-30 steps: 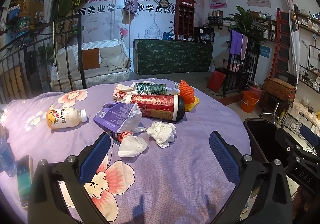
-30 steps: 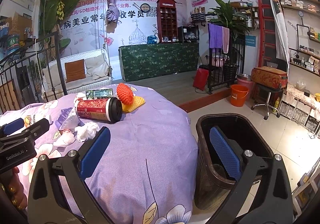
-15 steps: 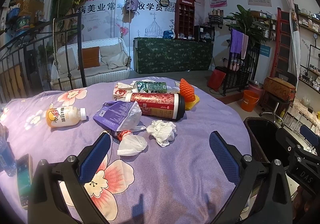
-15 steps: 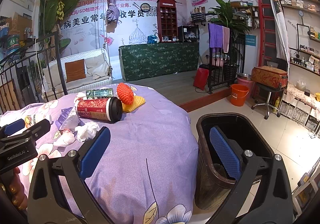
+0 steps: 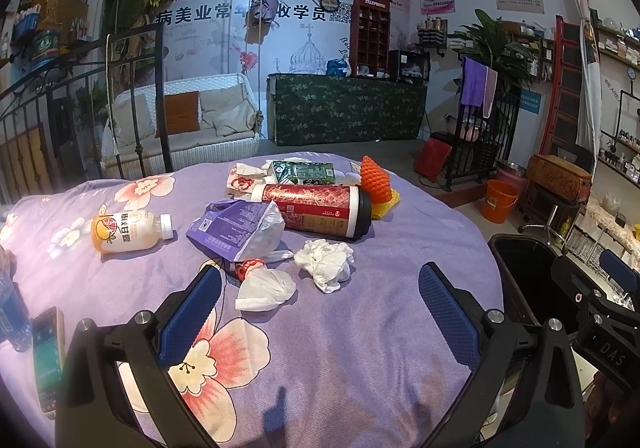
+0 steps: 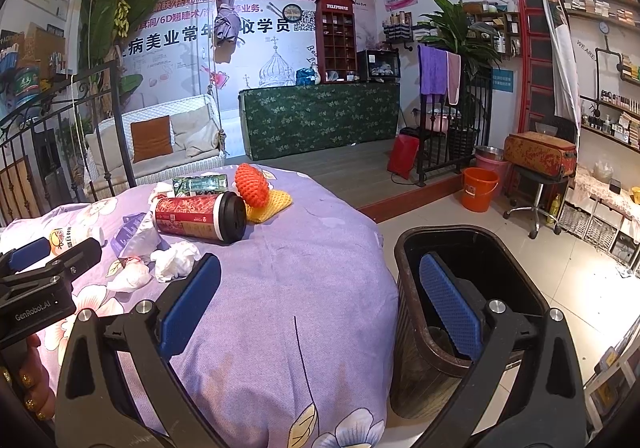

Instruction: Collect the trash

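Trash lies on a purple flowered cloth (image 5: 320,360): two crumpled white tissues (image 5: 326,262) (image 5: 264,288), a torn purple packet (image 5: 236,226), a red paper cup with a black lid (image 5: 320,210), a green carton (image 5: 306,173), orange foam netting (image 5: 376,178) and a small juice bottle (image 5: 128,233). My left gripper (image 5: 318,312) is open and empty, just short of the tissues. Open and empty too, my right gripper (image 6: 320,304) hovers over the table's right edge, its right finger above the dark bin (image 6: 472,248). The cup (image 6: 200,217) and tissue (image 6: 176,262) sit to its left.
A phone (image 5: 48,352) and a blue bottle (image 5: 12,312) lie at the table's left edge. Beside the table on the tiled floor stands the bin (image 5: 520,268). Further back are an orange bucket (image 6: 478,189), a stool with a case (image 6: 538,164) and a black iron railing (image 5: 80,120).
Both views hold almost still; the left gripper has crept very slightly. Nothing was taken hold of or let go.
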Available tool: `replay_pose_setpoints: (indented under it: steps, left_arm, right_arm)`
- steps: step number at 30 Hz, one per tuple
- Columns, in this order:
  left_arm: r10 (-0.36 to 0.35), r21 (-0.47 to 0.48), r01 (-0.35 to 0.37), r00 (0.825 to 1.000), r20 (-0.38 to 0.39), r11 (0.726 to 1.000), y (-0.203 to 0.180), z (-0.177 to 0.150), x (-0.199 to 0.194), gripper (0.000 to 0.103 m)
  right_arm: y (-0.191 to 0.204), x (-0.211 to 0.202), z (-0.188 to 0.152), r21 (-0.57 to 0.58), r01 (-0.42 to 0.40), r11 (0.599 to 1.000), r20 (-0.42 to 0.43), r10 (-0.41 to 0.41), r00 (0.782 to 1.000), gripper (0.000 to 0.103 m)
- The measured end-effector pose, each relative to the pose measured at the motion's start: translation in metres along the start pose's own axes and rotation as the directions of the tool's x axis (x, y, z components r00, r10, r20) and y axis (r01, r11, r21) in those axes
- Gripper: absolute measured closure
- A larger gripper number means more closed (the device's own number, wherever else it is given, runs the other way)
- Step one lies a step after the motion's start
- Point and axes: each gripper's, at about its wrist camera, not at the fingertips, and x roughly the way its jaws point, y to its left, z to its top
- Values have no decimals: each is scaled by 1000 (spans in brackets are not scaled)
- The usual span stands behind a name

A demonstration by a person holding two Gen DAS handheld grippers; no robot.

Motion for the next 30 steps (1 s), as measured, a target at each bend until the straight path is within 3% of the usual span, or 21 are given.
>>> replay_pose_setpoints:
  steps: [19, 24, 30]
  left_arm:
    - [5, -17, -6, 999, -34, 1000, 6, -2, 6, 6]
    - [20, -58, -25, 996, -90, 998, 24, -8, 17, 6]
    - [64, -92, -82, 981, -182, 992, 55, -18, 30, 6]
  right_arm:
    - [9, 8, 0, -14, -9, 1000, -19, 8, 1000, 5]
    - [9, 32, -4, -5, -68, 998, -115, 66, 991, 5]
    - [28, 80, -10, -5, -194, 981, -287, 184, 940, 5]
